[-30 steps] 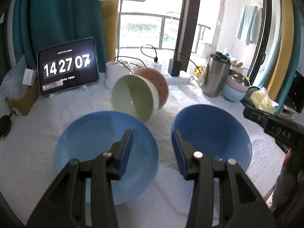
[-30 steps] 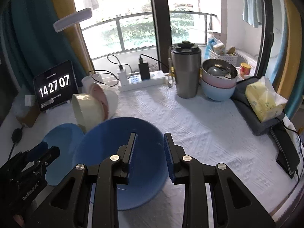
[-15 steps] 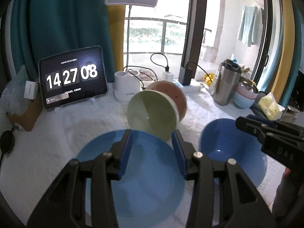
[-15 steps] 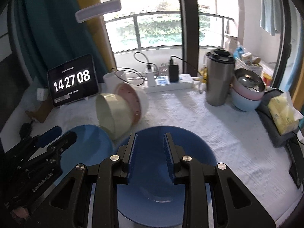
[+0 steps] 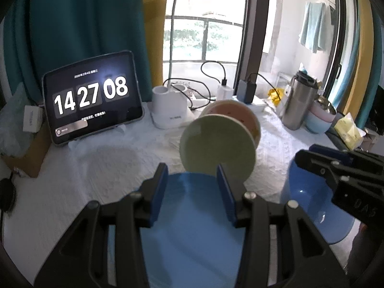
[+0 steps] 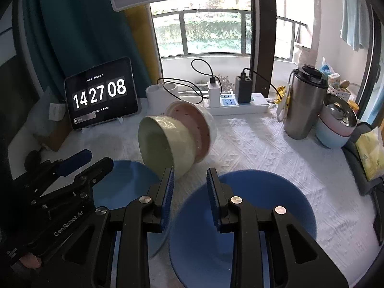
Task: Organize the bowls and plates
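A green bowl point(image 5: 217, 144) lies on its side, nested in a pink bowl point(image 5: 242, 117) behind it; both also show in the right wrist view, green point(image 6: 165, 146) and pink point(image 6: 196, 129). A blue plate point(image 5: 192, 228) lies under my left gripper point(image 5: 192, 192), which is open and empty above it. A blue bowl point(image 6: 244, 225) sits under my right gripper point(image 6: 189, 199), which is open and empty. The blue bowl point(image 5: 309, 206) and the right gripper point(image 5: 340, 175) show at the right of the left wrist view. The left gripper point(image 6: 72, 168) shows over the blue plate point(image 6: 124, 184).
A tablet clock point(image 5: 92, 96) stands at the back left beside a white lamp base point(image 5: 170, 110). A power strip point(image 6: 237, 103), a steel flask point(image 6: 304, 103), stacked bowls point(image 6: 336, 124) and yellow tissues point(image 6: 369, 151) line the back and right. White cloth point(image 6: 264, 144) covers the table.
Both grippers have pulled back and risen. In the left view the aim moved from between plate and bowl to over the blue plate. In the right view the aim drifted toward the bowl's left rim.
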A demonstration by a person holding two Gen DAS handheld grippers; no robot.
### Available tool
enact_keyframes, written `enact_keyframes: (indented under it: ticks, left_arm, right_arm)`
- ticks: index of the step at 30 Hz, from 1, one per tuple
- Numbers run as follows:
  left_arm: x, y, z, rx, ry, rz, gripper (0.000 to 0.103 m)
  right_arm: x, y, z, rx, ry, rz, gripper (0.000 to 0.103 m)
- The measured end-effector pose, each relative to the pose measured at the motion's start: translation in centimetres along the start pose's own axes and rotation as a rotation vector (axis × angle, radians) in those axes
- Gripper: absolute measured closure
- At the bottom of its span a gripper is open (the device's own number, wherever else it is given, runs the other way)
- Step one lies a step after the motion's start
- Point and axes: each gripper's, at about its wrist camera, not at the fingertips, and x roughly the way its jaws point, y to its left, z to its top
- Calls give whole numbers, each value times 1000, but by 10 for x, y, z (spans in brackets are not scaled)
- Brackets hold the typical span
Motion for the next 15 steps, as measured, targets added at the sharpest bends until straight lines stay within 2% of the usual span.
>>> enact_keyframes:
  ticks: [11,12,14,15]
  left_arm:
    - [25,19,22,114,34,-68,59]
    - [29,19,24,123,43,-83,59]
    - [37,20,27,145,61,-100,59]
    - [40,20,28,153,65,-101,59]
  right_arm:
    - [30,22,15,31,29,-36,73]
    - [33,24,16,35,29,-42,72]
    - [38,27,18,52,30,-47,63]
    - [40,28,20,57,33,-50,63]
